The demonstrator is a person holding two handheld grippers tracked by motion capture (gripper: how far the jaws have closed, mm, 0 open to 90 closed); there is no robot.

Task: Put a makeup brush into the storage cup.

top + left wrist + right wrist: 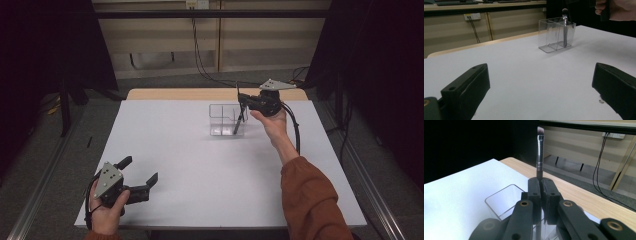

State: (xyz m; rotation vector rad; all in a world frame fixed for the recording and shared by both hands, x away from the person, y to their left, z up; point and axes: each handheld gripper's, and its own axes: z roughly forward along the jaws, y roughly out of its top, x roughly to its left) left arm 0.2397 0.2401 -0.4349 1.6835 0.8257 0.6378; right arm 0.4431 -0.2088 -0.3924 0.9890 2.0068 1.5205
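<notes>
One clear organizer [227, 120] stands on the one white table [200, 165], and one makeup brush [539, 152] is in play. Two grippers are out there: the left gripper [137, 175] and the right gripper [245, 100].

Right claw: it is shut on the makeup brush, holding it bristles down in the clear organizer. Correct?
Not quite. The right claw is shut on the makeup brush, but the right gripper view shows the bristles pointing up, with the handle in the clear organizer.
</notes>
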